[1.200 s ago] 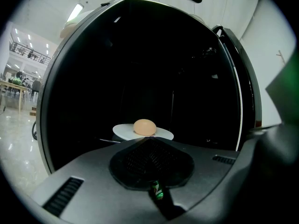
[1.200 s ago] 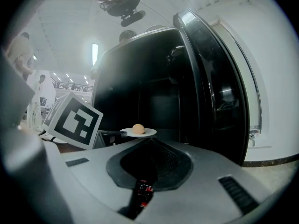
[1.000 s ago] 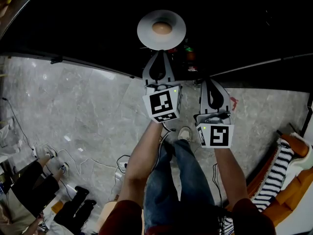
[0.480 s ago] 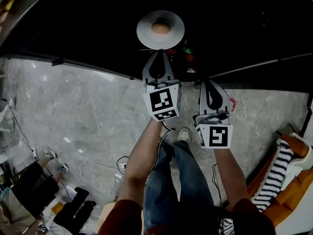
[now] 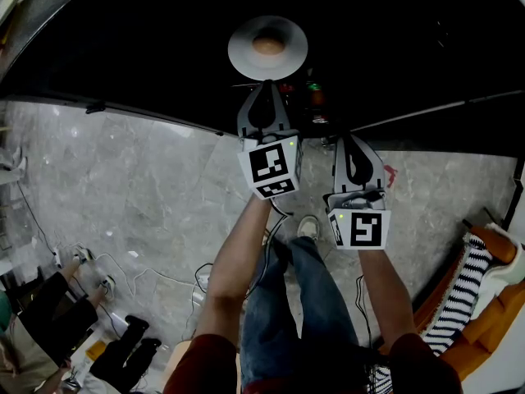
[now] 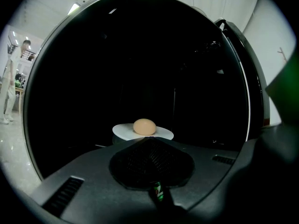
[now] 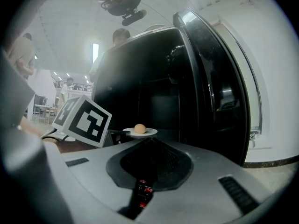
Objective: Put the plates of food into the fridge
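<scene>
A white plate [image 5: 246, 54] with a round brown piece of food [image 5: 268, 44] on it hangs in front of the dark open fridge [image 5: 394, 31]. My left gripper [image 5: 267, 82] is shut on the plate's near rim. In the left gripper view the plate [image 6: 122, 132] and the food [image 6: 144, 126] sit level just past the closed jaw tips. My right gripper [image 5: 351, 139] is shut on nothing, lower and to the right of the left one. Its view shows the plate [image 7: 148, 132] ahead and the left gripper's marker cube [image 7: 84, 120] at the left.
Cans or bottles [image 5: 314, 93] stand low inside the fridge under the plate. The open fridge door [image 7: 219, 87] stands to the right. Grey marble floor [image 5: 123, 187] lies below. People's legs and shoes [image 5: 123, 343] are at the lower left, an orange seat [image 5: 492, 294] at the lower right.
My left gripper and the plate have moved slightly forward, towards the fridge. The right gripper has stayed put.
</scene>
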Tool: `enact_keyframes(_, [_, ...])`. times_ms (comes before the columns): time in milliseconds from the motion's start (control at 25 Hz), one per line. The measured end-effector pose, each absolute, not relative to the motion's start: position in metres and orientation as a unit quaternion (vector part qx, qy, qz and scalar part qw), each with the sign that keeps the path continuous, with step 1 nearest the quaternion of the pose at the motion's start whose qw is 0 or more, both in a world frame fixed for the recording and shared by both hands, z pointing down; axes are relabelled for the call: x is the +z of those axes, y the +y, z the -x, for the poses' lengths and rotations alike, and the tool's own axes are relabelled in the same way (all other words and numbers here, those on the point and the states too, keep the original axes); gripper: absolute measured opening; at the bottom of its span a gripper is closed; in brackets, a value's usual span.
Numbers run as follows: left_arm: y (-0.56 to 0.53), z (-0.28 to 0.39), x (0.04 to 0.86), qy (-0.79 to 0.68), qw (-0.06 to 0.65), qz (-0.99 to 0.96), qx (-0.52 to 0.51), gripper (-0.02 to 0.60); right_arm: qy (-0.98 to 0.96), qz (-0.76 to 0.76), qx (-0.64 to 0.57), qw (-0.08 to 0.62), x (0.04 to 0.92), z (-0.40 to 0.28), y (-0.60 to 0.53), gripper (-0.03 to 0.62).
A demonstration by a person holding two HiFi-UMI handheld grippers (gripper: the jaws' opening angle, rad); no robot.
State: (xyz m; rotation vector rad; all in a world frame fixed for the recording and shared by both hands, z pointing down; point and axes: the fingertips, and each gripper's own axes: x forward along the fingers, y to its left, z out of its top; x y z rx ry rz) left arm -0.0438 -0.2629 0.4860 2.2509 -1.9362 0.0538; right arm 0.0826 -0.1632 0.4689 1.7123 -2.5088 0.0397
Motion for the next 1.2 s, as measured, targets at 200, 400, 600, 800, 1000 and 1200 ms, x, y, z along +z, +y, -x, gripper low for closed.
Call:
enact_keyframes(200, [-0.266,0.045,0.485,-0.651,0.087,-0.754,0.016,0.006,-0.825,-0.562,0.012,0.051,0.468,-0.082,-0.163,0.011])
enact_keyframes(400, [-0.271,0.045,0.486,-0.652,0.08,-0.754,0.019,0.006,-0.825,-0.563,0.013,0.051,0.471,-0.083,-0.165,0.011])
enact_keyframes(600, [-0.272,0.044,0.488,-0.65,0.073,-0.756,0.025,0.006,-0.824,-0.564,0.016,0.052,0.473,-0.084,-0.166,0.011])
enact_keyframes(800, [-0.274,0.044,0.487,-0.65,0.072,-0.756,0.025,0.006,-0.824,-0.563,0.016,0.053,0.475,-0.082,-0.166,0.011])
enact_keyframes(1000, [-0.28,0.046,0.486,-0.652,0.079,-0.754,0.023,0.006,-0.824,-0.564,0.018,0.054,0.476,-0.083,-0.167,0.011])
enact_keyframes(1200, [-0.281,0.046,0.485,-0.653,0.072,-0.753,0.024,0.006,-0.825,-0.563,0.016,0.052,0.473,-0.081,-0.168,0.011])
